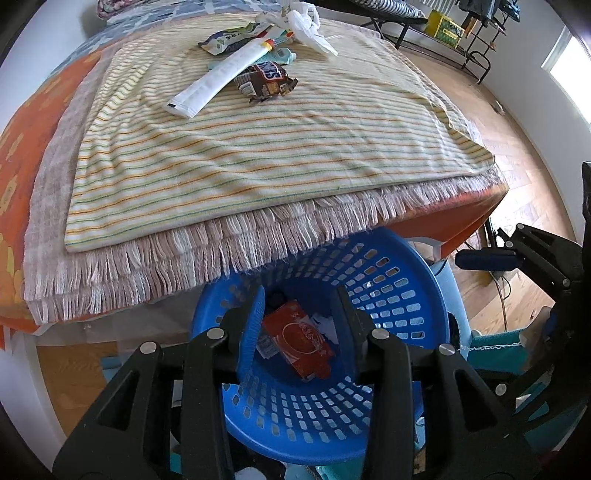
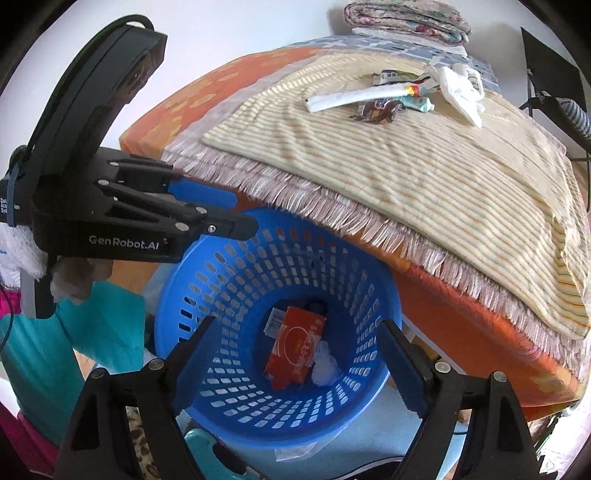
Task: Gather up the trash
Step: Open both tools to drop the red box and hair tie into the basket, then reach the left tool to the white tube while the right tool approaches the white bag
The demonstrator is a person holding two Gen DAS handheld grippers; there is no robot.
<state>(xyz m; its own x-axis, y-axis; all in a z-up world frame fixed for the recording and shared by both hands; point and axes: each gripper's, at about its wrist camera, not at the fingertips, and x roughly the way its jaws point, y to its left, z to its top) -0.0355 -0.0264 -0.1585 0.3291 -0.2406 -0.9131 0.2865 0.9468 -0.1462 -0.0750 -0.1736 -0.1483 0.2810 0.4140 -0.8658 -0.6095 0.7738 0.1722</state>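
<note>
A blue perforated basket (image 1: 402, 280) (image 2: 236, 280) stands below the table edge. It holds an orange-red packet (image 1: 301, 341) (image 2: 295, 347) and crumpled white paper (image 2: 325, 365). My left gripper (image 1: 301, 317) is open and empty over the basket; it also shows in the right wrist view (image 2: 236, 218). My right gripper (image 2: 295, 354) is open and empty above the basket. On the striped cloth (image 1: 258, 147) lie a long white wrapper (image 1: 218, 83), a Snickers wrapper (image 1: 267, 79), a green-white packet (image 1: 229, 38), a teal tube (image 2: 419, 105) and a white plastic bag (image 1: 308, 26).
An orange tablecloth (image 2: 461, 325) and a fringed mat (image 1: 184, 258) hang over the table edge above the basket. Folded bedding (image 2: 406, 18) lies at the table's far end. Teal fabric (image 2: 92, 332) sits left of the basket. Wood floor (image 1: 517, 177) and a rack lie to the right.
</note>
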